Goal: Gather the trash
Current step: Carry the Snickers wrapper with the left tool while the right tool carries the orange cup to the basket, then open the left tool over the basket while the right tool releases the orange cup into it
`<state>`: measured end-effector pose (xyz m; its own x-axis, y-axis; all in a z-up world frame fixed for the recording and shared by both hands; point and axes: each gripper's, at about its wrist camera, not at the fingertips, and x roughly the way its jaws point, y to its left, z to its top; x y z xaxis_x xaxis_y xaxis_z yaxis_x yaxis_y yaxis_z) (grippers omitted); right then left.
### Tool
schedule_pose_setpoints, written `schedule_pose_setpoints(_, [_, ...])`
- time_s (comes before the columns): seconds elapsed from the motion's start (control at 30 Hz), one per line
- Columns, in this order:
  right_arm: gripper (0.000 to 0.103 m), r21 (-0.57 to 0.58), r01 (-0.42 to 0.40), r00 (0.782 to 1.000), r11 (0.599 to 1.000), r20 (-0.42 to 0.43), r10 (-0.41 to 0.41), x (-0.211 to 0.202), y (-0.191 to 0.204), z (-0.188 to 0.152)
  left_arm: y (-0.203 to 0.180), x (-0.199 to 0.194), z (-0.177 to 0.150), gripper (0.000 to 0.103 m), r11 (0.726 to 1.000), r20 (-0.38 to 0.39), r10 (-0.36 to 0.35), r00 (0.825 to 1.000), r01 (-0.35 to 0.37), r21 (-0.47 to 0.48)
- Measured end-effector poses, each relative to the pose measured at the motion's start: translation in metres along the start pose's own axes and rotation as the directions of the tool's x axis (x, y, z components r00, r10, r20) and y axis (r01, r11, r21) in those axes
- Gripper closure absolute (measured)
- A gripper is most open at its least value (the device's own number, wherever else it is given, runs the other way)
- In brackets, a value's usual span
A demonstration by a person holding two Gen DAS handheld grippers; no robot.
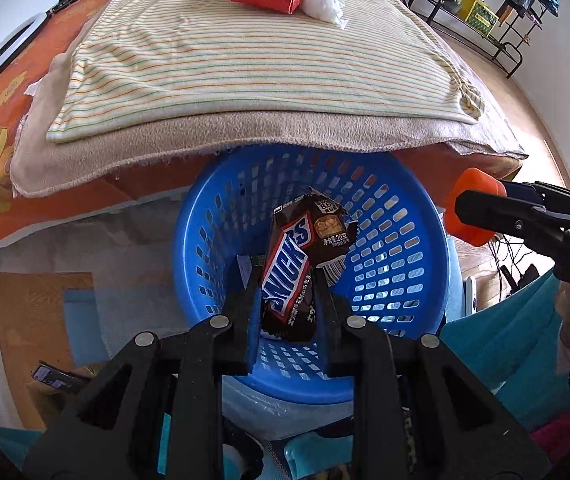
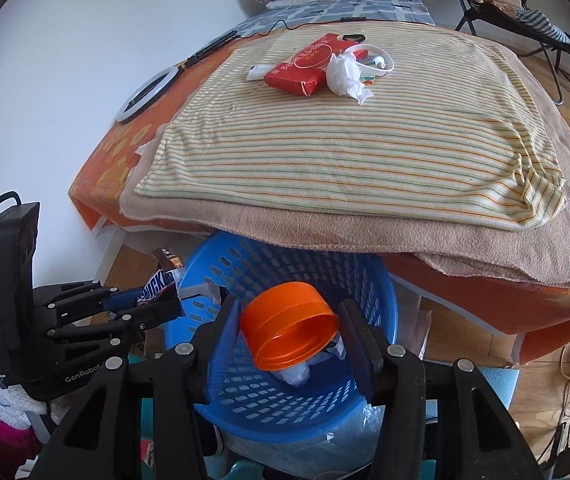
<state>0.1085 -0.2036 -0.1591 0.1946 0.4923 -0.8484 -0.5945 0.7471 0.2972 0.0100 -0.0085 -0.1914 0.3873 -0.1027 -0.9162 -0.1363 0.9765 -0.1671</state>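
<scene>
The left tongs point(image 1: 285, 280) are clamped on a brown Snickers wrapper point(image 1: 291, 264), holding it upright over the mouth of the blue basket point(image 1: 405, 240). The right tongs point(image 2: 289, 332) are clamped on an orange lid point(image 2: 291, 326), tilted on its side above the same basket, with the left tongs and their wrapper just to the left of it. Down inside the basket, beneath the lid, lies something white and crumpled point(image 2: 295, 374), perhaps tissue or plastic; it is hard to tell from here. The basket sits low, tucked partly under the near edge of the surface, where a beige blanket point(image 2: 365, 232) hangs over. On top of that lies a striped cloth point(image 2: 345, 152). At its far end, well apart from the basket, a red box point(image 2: 305, 66) lies touching a wad of white paper point(image 2: 345, 74), with a white tube point(image 2: 255, 72) at the box's left side.
</scene>
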Motion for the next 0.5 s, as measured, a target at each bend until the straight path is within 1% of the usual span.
schedule_pose_setpoints(0.17, [0.051, 0.005, 0.004, 0.999, 1.0, -0.032, -0.004, 0.012, -0.001, -0.008, -0.001, 0.01, -0.004, 0.082, 1.0, -0.025, 0.01, 1.0, -0.01, 0.005])
schedule_pose_setpoints(0.5, [0.05, 0.017, 0.019, 0.998, 1.0, -0.067, -0.017, 0.025, -0.005, -0.016, 0.0, 0.012, -0.003, 0.082, 1.0, -0.022, 0.026, 0.999, -0.026, 0.001])
